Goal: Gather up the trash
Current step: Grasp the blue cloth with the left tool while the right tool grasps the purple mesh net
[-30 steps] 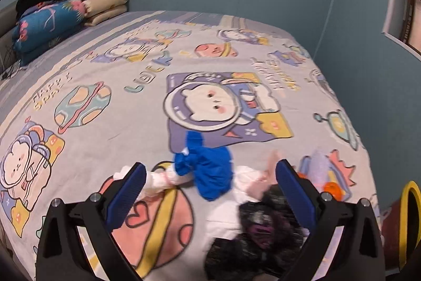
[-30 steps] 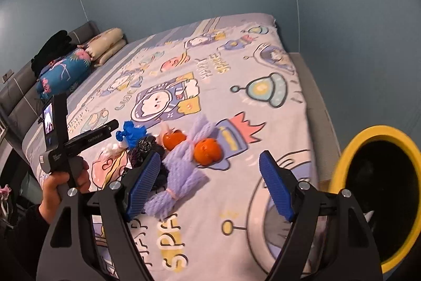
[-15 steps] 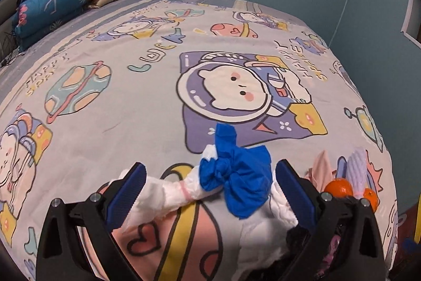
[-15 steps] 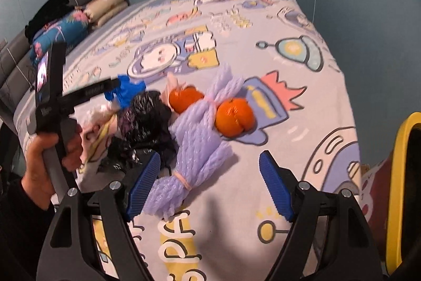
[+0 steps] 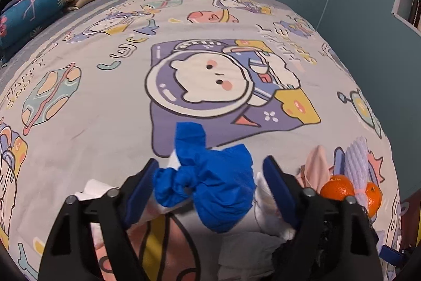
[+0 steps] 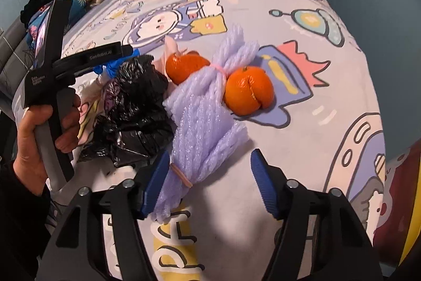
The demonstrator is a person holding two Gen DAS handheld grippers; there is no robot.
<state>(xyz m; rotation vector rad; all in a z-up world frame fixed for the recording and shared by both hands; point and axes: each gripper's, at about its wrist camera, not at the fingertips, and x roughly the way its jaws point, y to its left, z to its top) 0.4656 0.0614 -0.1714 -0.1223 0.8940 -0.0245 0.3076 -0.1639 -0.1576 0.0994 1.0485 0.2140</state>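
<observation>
Between spread left fingers, blue wad, lavender foam bundle against right fingers

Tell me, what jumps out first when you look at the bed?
The crumpled blue glove sits right between the fingers of the open left gripper. Two bright oranges lie either side of a tied bundle of purple foam netting, whose near end lies by the open right gripper. A crinkly black plastic bag lies left of the netting.

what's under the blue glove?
White paper shows beneath the blue glove, sticking out on both sides, all on the bedsheet. Whatever lies directly under the glove's middle is covered.
</observation>
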